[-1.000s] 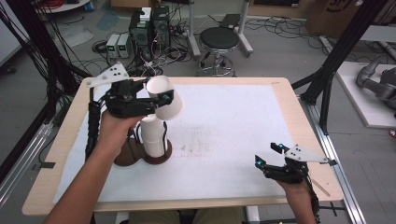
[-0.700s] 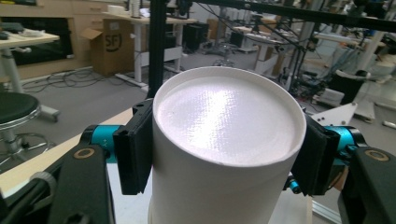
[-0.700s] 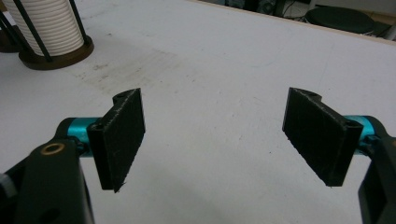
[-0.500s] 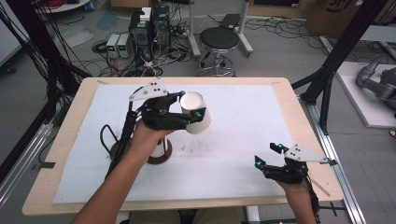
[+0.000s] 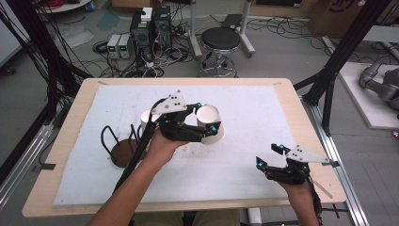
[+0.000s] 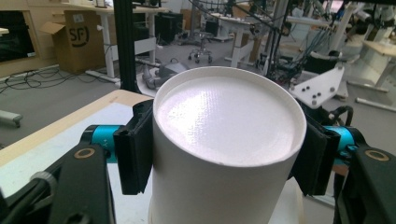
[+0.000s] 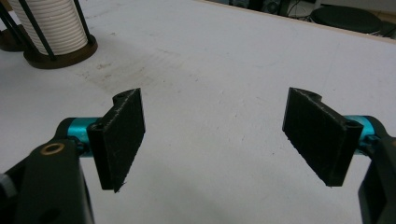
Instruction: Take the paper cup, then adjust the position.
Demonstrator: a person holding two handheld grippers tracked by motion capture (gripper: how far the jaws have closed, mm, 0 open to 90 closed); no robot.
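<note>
The left gripper [image 5: 207, 123] is clamped on 1 white cup [image 5: 211, 123], its 2 black pads [image 6: 135, 149] pressed flat against opposite sides of the cup wall just below the closed end. The cup is held off the table, above the white mat [image 5: 244, 160] slightly left of the table's middle, and its closed flat base faces the gripper camera. That base [image 6: 226, 116] is round, matt white with a fine woven texture, and ringed by a thin raised rim; the wall below it is smooth and unmarked. Behind the left gripper, to its left in the high view, a stack of white cups [image 5: 147, 120] stands in a black wire holder on a round brown base [image 5: 124, 151]; in the right gripper view the stack [image 7: 49, 21] shows as ribbed white rims between thin black rods. The right gripper [image 5: 269, 157] rests near the front right corner of the table with its 2 jaws spread wide and nothing between them. Between the 2 grippers the mat is bare, bearing only faint grey scuffing [image 7: 135, 65] near the holder. The wooden table edge [image 5: 188, 81] frames the mat on all 4 sides, and the far and right portions of the mat are unobstructed.
</note>
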